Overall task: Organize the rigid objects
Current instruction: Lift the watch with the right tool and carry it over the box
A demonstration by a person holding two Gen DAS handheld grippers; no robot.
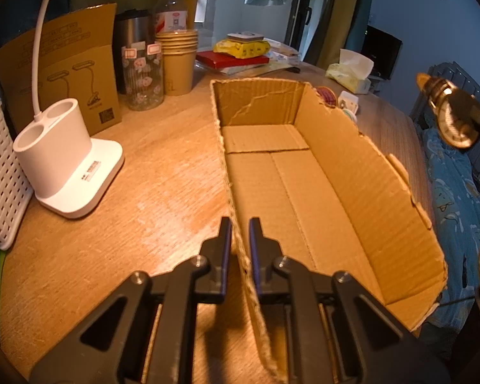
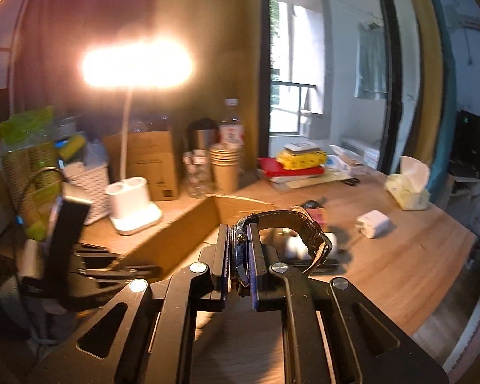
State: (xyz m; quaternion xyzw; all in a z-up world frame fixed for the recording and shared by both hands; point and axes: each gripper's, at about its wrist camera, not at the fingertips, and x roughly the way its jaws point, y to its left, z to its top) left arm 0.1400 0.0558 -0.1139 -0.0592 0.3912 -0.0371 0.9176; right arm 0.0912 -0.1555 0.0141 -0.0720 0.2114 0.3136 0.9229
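Left gripper straddles the near wall of the cardboard box, jaws narrow, pinching the torn corrugated edge. Right gripper clamps a wristwatch by its case, strap arching right; only the left view shows its round dial above the box's right side

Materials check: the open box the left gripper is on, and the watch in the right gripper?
Box: corrugated cardboard, matte brown; fluting ridges show on its walls and the edges are ragged. The left gripper straddles its near wall.
Watch: case looks like polished metal, given its gold glint in the left view; strap looks like matte brown leather, possibly synthetic. The right gripper clamps the case.
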